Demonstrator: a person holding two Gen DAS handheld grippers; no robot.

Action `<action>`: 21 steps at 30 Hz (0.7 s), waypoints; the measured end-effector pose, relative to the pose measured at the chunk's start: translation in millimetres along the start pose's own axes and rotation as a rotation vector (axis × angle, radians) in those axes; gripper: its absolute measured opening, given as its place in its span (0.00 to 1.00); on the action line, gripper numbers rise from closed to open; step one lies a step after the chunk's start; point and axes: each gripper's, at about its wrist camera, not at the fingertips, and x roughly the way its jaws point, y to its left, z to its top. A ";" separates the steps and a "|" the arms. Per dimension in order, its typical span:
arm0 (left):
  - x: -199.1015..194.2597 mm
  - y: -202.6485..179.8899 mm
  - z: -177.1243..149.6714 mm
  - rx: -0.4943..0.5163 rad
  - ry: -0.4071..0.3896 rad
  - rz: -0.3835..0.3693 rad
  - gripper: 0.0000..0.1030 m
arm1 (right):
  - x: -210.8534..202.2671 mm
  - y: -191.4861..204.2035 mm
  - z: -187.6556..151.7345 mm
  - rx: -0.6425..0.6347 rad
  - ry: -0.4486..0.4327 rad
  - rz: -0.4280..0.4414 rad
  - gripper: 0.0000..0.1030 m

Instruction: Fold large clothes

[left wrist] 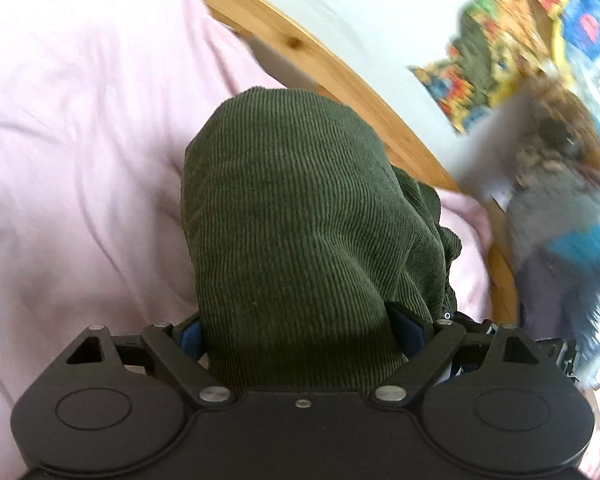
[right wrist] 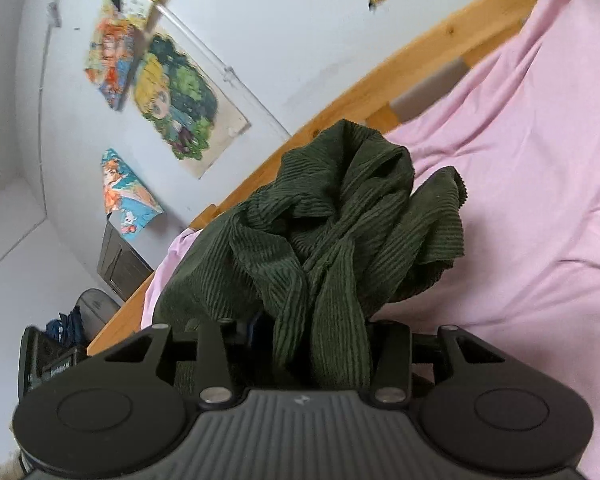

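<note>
A dark green corduroy garment [left wrist: 300, 216] hangs bunched over a bed with a pink sheet [left wrist: 80, 140]. My left gripper [left wrist: 296, 332] is shut on a thick fold of the garment, which drapes over and hides the fingertips. In the right wrist view the same garment [right wrist: 340, 224] is twisted and crumpled, and my right gripper [right wrist: 320, 344] is shut on a gathered strip of it. The cloth hides both pairs of fingertips. The pink sheet [right wrist: 520, 200] lies under and to the right of the garment.
A wooden bed rail [left wrist: 340, 76] runs along a white wall [right wrist: 280, 40] with colourful posters [right wrist: 172, 96]. A blurred heap of clothes [left wrist: 560, 200] is at the right in the left wrist view. A dark cabinet [right wrist: 120, 264] and dark items stand at the lower left.
</note>
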 end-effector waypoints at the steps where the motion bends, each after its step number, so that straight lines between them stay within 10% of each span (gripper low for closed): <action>1: 3.5 8.2 4.7 -0.007 -0.008 0.024 0.87 | 13.4 -3.8 0.0 0.018 0.013 -0.003 0.46; 11: 12.6 15.0 -1.9 0.058 0.017 0.164 0.94 | 35.7 -25.7 -20.8 0.034 0.072 -0.136 0.77; 21: -57.3 -45.1 -37.8 0.129 -0.182 0.288 0.99 | -44.0 48.2 -14.6 -0.267 0.006 -0.148 1.00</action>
